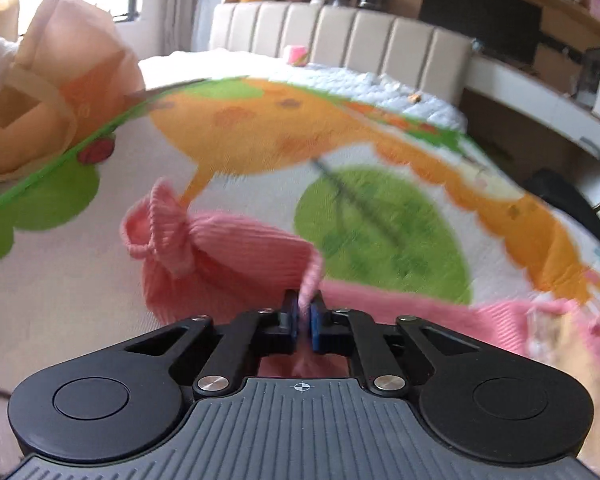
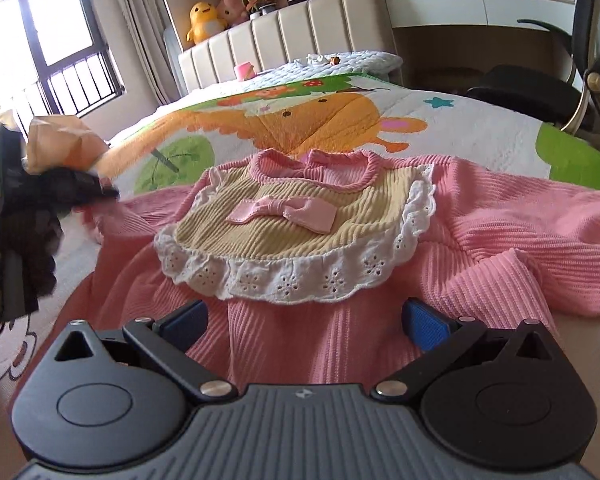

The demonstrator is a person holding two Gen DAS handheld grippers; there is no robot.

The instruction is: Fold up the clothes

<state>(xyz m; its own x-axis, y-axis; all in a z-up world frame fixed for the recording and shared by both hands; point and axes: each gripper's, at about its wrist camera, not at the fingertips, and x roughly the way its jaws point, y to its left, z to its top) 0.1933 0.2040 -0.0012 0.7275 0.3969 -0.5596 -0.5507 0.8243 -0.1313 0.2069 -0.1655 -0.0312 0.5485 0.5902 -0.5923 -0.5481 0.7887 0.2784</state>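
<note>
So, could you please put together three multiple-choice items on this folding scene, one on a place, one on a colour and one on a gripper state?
1. Where does the pink bow sit?
A. On the yellow bib panel of the pink sweater
B. On the sweater's sleeve cuff
C. On the headboard

2. What colour is the ruffled trim around the bib?
A. Green
B. White
C. Black

3. How do the two grippers stand?
A. Both open
B. Left open, right shut on the cloth
C. Left shut on the cloth, right open

Answers:
1 A: the bow lies in the middle of the yellow bib panel on the pink sweater.
2 B: the eyelet ruffle is white.
3 C: the left gripper pinches a fold of pink knit, while the right gripper has its pads wide apart above the sweater.
</note>
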